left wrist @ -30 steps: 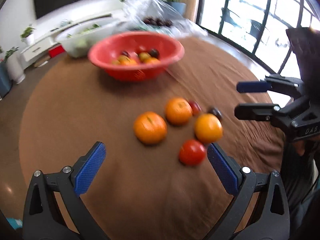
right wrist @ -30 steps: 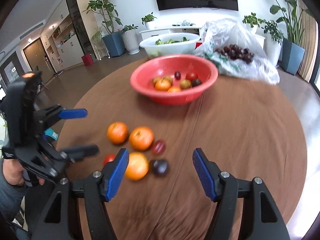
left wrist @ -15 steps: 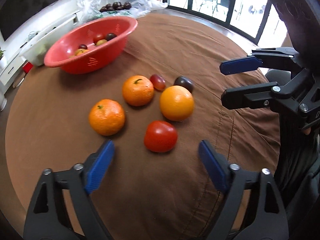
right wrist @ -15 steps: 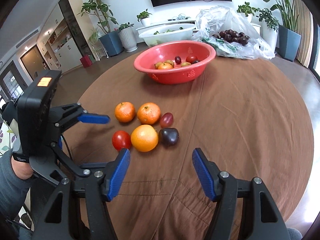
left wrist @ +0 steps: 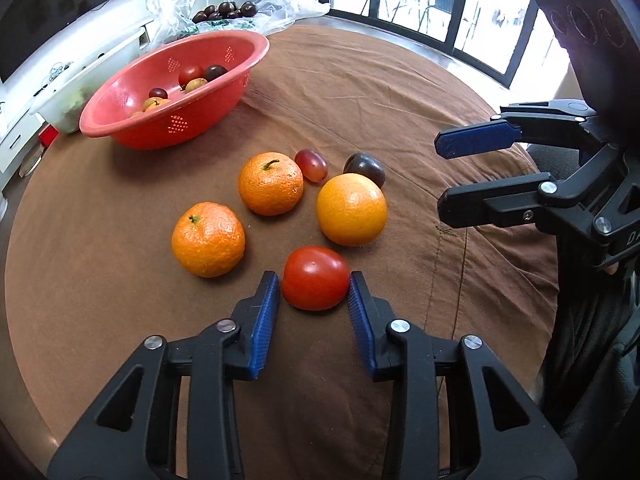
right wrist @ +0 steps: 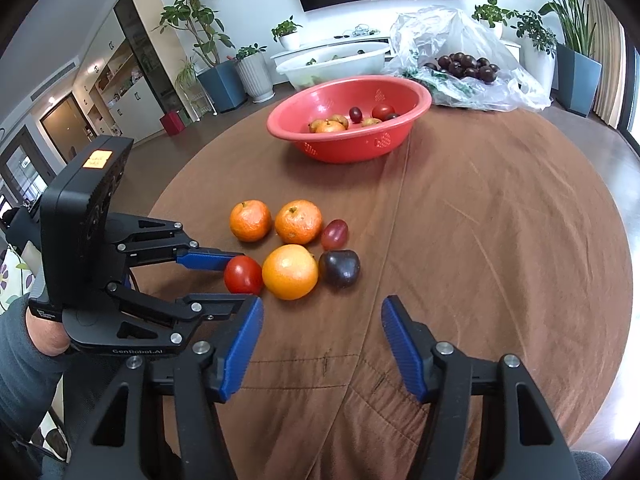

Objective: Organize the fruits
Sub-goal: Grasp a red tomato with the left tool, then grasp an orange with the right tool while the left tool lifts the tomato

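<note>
My left gripper [left wrist: 314, 294], wide open a second ago and hovering short of the loose fruit, has come forward and down onto the round red tomato [left wrist: 315, 278] lying on the brown tablecloth [left wrist: 400, 92]. Its jaws have just been closing, and the blue pads [left wrist: 266, 312] now sit against the tomato's two sides, where before the tomato lay well ahead of them, off toward the right-hand pad. My wrist has rolled too, so the red plastic colander bowl [left wrist: 176, 88] has slid from the top centre of my left view out to the upper left.
</note>
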### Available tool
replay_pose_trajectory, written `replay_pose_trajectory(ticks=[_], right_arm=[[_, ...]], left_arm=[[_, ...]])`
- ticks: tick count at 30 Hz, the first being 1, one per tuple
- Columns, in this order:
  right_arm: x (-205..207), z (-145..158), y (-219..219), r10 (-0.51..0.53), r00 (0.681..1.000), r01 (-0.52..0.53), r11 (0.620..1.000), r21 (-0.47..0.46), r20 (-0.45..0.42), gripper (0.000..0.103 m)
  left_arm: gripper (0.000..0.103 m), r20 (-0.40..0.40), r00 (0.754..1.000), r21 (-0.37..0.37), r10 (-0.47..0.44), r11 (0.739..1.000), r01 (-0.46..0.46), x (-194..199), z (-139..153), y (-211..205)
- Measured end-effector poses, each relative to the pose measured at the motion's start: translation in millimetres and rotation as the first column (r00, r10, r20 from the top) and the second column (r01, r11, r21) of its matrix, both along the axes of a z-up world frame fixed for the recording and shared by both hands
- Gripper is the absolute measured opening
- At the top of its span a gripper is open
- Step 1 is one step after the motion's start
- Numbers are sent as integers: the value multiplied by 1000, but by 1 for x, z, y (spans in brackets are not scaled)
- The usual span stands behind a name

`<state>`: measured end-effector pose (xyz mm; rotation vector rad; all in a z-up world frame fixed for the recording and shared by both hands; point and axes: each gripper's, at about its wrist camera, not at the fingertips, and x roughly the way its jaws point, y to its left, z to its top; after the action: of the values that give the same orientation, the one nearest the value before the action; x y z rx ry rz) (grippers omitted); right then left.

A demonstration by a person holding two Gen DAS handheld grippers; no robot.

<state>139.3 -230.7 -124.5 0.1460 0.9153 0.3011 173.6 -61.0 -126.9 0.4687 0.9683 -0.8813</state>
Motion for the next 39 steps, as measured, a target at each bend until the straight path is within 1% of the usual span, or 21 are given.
replay_pose_trajectory(ticks=[6,12,18,24,28,31,35,36,39], right_arm=[[5,0,5,1,1000,-1,1000,-1,-7,64],[17,-1,21,25,1000,-25,1000,-16,-19,58],[27,-5,37,43,998,-45,997,-63,-43,55],[33,-7,46,39,998,-45,993,-111,-54,53],[37,-5,53,39,998,-47,986,-163,-54,52],[38,-6,61,48,998,-58,973,-223,-48,52],[37,-8,72,66,997,-72,944,-321,-30,44],[38,-8,73,69,997,-75,939,-336,-27,42],[36,-8,74,80,996,-84,933,-351,-27,40]], left_arm=[[30,-7,1000,-30,29,999,-29,-4,2,8],[30,-20,996,-74,83,994,-85,-10,7,25],[30,-33,993,-106,117,987,-120,-14,9,40],[30,-31,992,-124,124,984,-127,-13,10,42],[30,-31,991,-134,127,982,-130,-13,10,45],[30,-31,990,-147,135,979,-138,-14,12,49],[30,-35,989,-155,144,977,-148,-13,13,51],[30,-35,989,-157,144,976,-148,-13,13,51],[30,-37,988,-160,147,975,-151,-14,13,53]])
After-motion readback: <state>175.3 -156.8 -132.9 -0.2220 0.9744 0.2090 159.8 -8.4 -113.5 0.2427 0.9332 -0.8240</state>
